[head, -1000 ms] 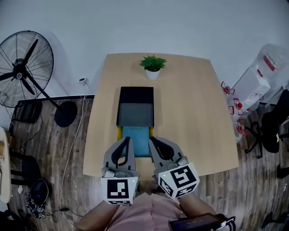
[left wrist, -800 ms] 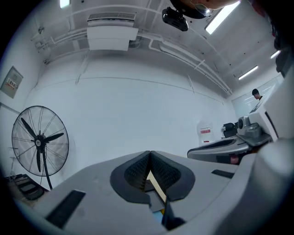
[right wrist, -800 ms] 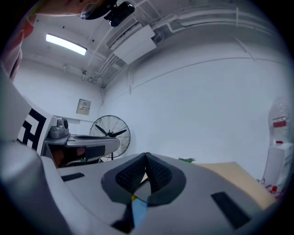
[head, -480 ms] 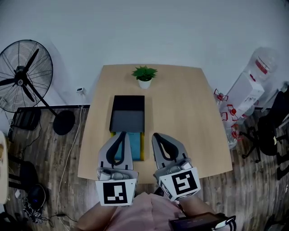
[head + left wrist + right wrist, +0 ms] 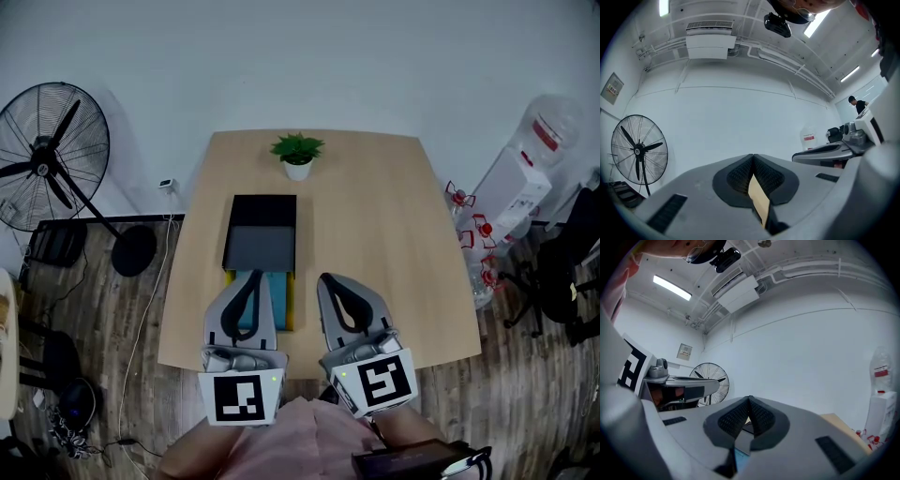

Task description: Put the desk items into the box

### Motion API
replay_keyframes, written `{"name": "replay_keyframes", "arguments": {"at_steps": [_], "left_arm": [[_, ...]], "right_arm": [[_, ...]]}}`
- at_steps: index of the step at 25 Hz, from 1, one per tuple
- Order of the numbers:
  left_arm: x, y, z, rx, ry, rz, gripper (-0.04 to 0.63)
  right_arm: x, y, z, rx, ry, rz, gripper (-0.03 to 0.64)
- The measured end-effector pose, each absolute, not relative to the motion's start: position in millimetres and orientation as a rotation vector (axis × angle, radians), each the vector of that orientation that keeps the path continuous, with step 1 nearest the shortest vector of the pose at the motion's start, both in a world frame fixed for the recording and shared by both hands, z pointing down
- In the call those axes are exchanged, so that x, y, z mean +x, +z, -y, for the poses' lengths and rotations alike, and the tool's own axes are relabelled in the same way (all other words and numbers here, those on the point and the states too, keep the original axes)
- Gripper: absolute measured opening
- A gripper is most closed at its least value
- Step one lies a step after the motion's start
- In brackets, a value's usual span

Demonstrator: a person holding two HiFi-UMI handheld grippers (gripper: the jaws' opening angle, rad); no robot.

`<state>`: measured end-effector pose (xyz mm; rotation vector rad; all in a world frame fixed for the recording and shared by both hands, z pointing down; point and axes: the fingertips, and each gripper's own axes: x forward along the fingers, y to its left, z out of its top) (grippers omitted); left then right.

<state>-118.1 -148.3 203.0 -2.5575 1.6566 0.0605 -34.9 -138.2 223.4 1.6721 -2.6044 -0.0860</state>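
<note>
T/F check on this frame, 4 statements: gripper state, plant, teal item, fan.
1. The left gripper and right gripper both have their jaws together and hold nothing. True.
2. The potted plant stands inside the black box. False: it stands on the table, beyond the box's far end.
3. A teal item lies at the box's near end. True.
4. The fan stands on the table. False: it stands on the floor, left of the table.
</note>
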Motion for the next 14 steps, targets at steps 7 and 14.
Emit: {"name": "replay_keyframes", "arguments": {"at_steps": [7,14], "left_arm": [[-114.7,207.5,149.9,-2.550,0.043,-1.667,0.011],[-113.5,208.4,153.3,-2.548,0.040,-1.669,0.011]], "right_arm": [[-32.7,227.7,139.9,1.664,-0.075,2.618,0.000],[-32.1,227.7,144.0,1.667,-0.080,2.618,0.000]]}}
